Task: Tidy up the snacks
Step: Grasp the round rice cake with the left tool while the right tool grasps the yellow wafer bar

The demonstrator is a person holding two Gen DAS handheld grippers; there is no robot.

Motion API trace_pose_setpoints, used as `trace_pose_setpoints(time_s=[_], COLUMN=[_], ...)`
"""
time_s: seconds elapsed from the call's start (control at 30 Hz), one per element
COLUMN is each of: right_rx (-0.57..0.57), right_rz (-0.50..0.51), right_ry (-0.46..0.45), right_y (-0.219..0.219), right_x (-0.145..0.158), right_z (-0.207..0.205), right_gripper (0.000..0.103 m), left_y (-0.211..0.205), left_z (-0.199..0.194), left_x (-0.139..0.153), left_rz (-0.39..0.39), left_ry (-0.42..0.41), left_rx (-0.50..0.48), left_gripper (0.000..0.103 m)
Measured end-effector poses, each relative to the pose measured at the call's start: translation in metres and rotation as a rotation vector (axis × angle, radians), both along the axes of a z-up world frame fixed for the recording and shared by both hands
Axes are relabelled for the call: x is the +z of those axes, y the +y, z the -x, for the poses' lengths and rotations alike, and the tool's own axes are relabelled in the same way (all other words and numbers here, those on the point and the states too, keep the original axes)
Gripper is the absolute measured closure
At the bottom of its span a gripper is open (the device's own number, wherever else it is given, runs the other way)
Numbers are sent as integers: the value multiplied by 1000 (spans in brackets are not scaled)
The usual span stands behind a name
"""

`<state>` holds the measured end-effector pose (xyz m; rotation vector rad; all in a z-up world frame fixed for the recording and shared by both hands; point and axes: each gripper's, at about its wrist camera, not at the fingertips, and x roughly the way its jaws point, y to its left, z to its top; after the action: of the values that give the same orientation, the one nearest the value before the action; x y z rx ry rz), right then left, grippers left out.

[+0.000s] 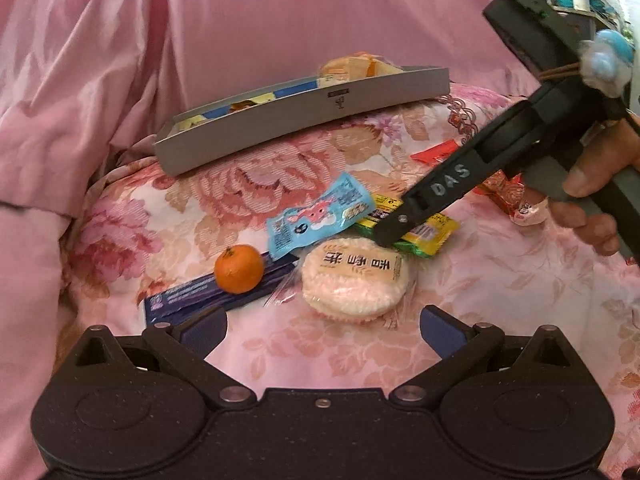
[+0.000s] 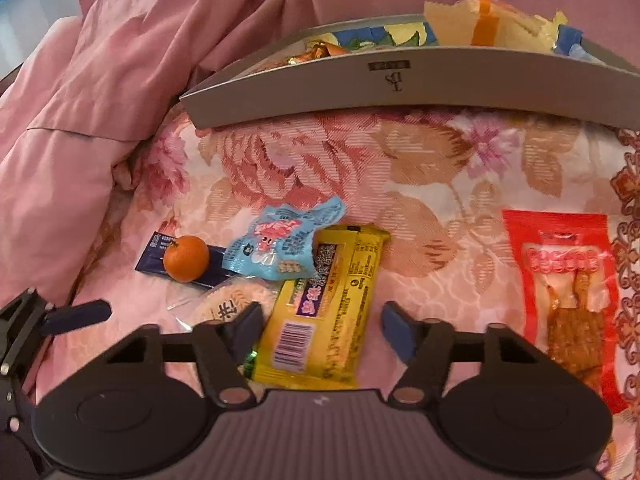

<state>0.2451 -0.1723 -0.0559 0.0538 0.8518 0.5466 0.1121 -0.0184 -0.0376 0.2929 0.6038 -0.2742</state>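
Note:
Loose snacks lie on a floral bedspread: a round rice cracker pack (image 1: 354, 284), a small orange (image 1: 239, 269) on a dark blue bar (image 1: 192, 296), a light blue packet (image 1: 320, 216) and a yellow packet (image 2: 324, 312). My left gripper (image 1: 323, 330) is open just in front of the rice cracker. My right gripper (image 2: 320, 320) is open with its fingers either side of the yellow packet; in the left wrist view its fingers (image 1: 400, 224) reach down onto that packet (image 1: 428, 234). A grey tray (image 1: 304, 116) with several snacks sits behind.
A red packet (image 2: 568, 292) lies to the right of the yellow one. More red wrapped snacks (image 1: 504, 196) lie under the right gripper. Crumpled pink bedding (image 1: 80, 100) rises left and behind the tray (image 2: 400, 92).

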Motion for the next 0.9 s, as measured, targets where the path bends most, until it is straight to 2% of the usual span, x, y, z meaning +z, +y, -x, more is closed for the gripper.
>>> trace_pose_setpoints(time_s=[0.07,0.17,0.43,0.57,0.67,0.8,0.9], right_rx=[-1,1,64,87,66,51,53], right_rz=[21,39,150,181,176,174,183], right_ry=[-8,-7,-114,-146,-150,-163,-169], right_y=[-6,-18,-25,-14,-10,-8,-10], right_x=[0,0,5,4,-1,-4,-5], right_z=[2,6,17,17,14,15,19], right_gripper=[49,52,44,44,44,44,50], left_y=[-4,-10,-29,-31,-31,-27,-23], left_z=[-4,-12,-33,-39,-43,-44,-43], left_x=[-1,-4,-17,-17,-17,-16,-17], left_rz=[-8,-29,-119,-118,-119,-84,-59], left_ry=[-2,-1,27,35,44,63,74], left_rx=[-18,-60,-153,-159,-169,-150,-123], left_gripper=[1,1,2,4,11,28,29])
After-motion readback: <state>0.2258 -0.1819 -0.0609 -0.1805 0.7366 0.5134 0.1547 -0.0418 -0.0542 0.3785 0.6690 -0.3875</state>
